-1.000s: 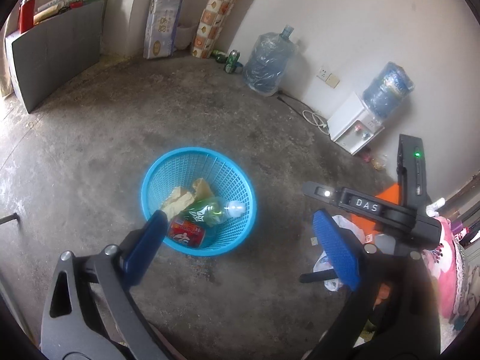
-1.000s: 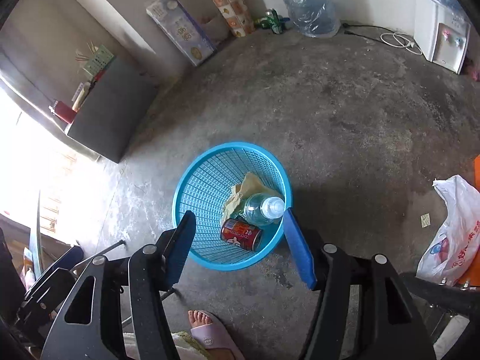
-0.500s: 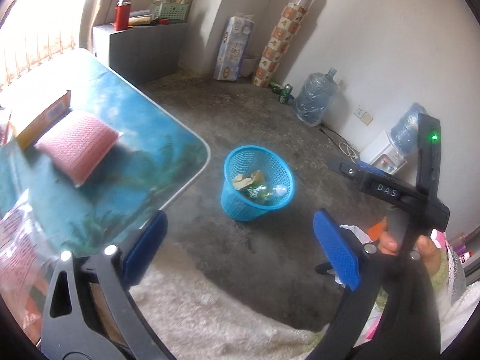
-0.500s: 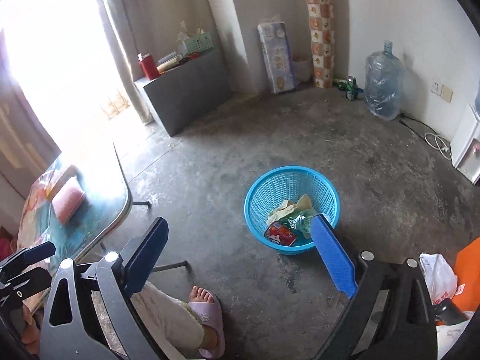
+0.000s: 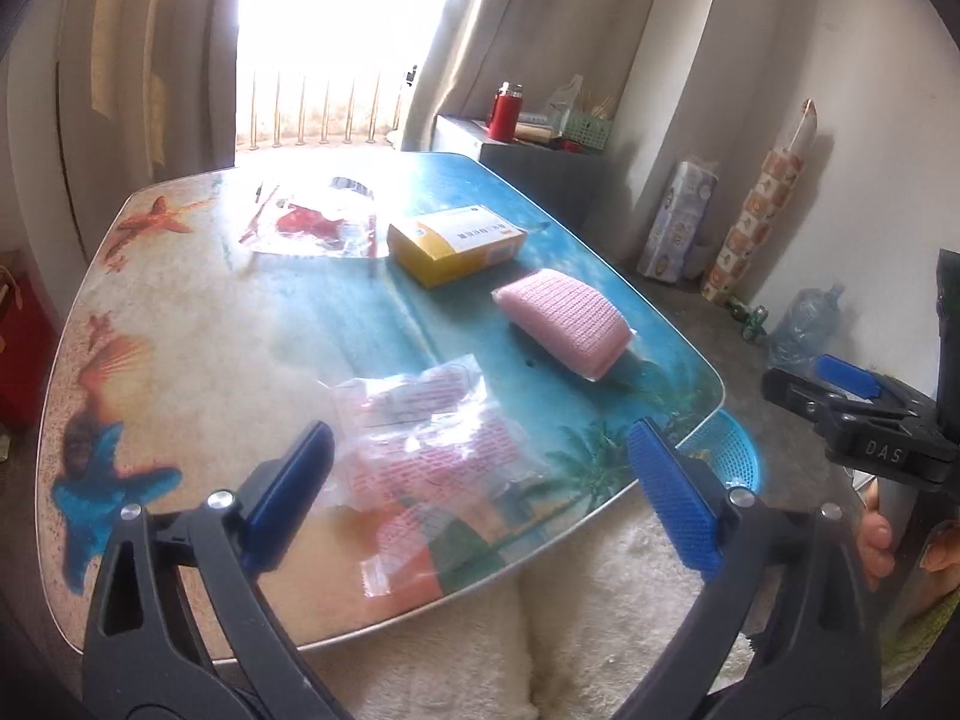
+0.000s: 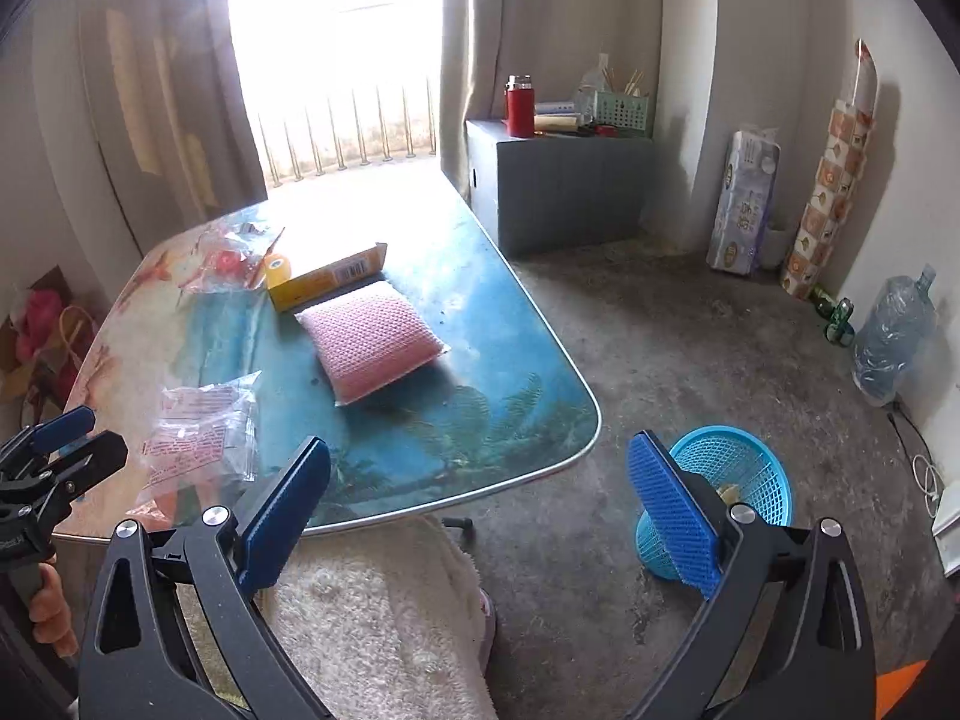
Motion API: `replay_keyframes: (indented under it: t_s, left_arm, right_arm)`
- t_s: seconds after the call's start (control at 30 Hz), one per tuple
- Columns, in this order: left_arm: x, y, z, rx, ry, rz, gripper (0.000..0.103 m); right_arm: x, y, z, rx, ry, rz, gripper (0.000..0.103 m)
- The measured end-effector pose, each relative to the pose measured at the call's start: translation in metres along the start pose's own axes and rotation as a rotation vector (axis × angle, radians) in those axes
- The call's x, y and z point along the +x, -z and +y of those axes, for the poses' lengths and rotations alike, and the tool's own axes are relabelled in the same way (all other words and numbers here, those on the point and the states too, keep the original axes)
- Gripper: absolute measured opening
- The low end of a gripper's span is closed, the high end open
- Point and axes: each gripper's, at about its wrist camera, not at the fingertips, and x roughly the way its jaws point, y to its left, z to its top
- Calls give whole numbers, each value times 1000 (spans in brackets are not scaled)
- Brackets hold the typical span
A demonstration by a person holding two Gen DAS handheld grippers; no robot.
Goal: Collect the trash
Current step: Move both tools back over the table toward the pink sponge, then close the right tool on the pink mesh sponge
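Note:
My left gripper (image 5: 480,495) is open and empty, held above the near edge of a beach-print table (image 5: 198,324). Just ahead of it lies a clear plastic wrapper with pink print (image 5: 432,438). Farther on lie a pink sponge pack (image 5: 564,324), a yellow box (image 5: 459,243) and a clear bag with red contents (image 5: 312,225). My right gripper (image 6: 480,507) is open and empty, off the table's near right corner. The blue trash basket (image 6: 735,480) stands on the floor to the right, partly behind my right finger. It also shows in the left wrist view (image 5: 735,456) past the table edge.
A white fluffy cloth (image 6: 384,618) lies below both grippers. A grey cabinet (image 6: 564,192) with a red flask stands by the window. A water jug (image 6: 894,342), bottles and paper rolls line the right wall. The concrete floor (image 6: 660,330) spreads around the basket.
Both grippers have swung up and left, away from above the basket, to face the table. The basket now sits low at the right. Both stay open and empty.

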Motion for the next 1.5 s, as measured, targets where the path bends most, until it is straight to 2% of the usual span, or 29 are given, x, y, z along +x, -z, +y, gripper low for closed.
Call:
replay_keyframes:
  t_s: [0.17, 0.3, 0.37, 0.47, 0.67, 0.73, 0.8, 0.87, 1.03, 1.2, 1.33, 1.43, 1.5]
  left_arm:
    - [24, -1, 19, 16, -18, 12, 94]
    - [56, 4, 17, 94, -85, 66, 94]
    - [71, 5, 16, 140, -118, 119, 94]
    - [84, 6, 25, 153, -152, 158, 94]
    - [96, -2, 73, 38, -194, 183, 95]
    - [97, -6, 86, 27, -219, 173, 95]
    - [95, -11, 96, -4, -208, 165, 95]
    - [98, -14, 102, 12, -260, 175, 95]
    - [101, -29, 128, -31, -312, 185, 95]
    - [97, -51, 148, -71, -347, 154, 95]
    - [82, -65, 156, -101, -336, 85, 95]
    - [68, -70, 162, -136, -282, 40, 95]
    - [58, -69, 161, -140, -256, 24, 95]
  right_arm:
    - [7, -3, 31, -72, 67, 37, 96]
    - [6, -5, 46, -141, 83, 36, 96]
    - [6, -10, 48, -137, 65, 37, 96]
    - [7, -21, 48, -105, 20, 30, 96]
    - [21, -37, 43, 1, -109, 46, 96]
    - [30, -41, 41, 26, -135, 69, 96]
    - [40, -45, 40, 46, -146, 97, 96]
    - [48, -49, 37, 70, -143, 112, 96]
    - [64, -61, 30, 117, -151, 128, 96]
    - [92, -75, 28, 159, -234, 171, 96]
    - [125, -86, 19, 227, -314, 231, 96]
    - [151, -92, 16, 260, -347, 282, 96]
    - [165, -95, 13, 266, -347, 303, 92]
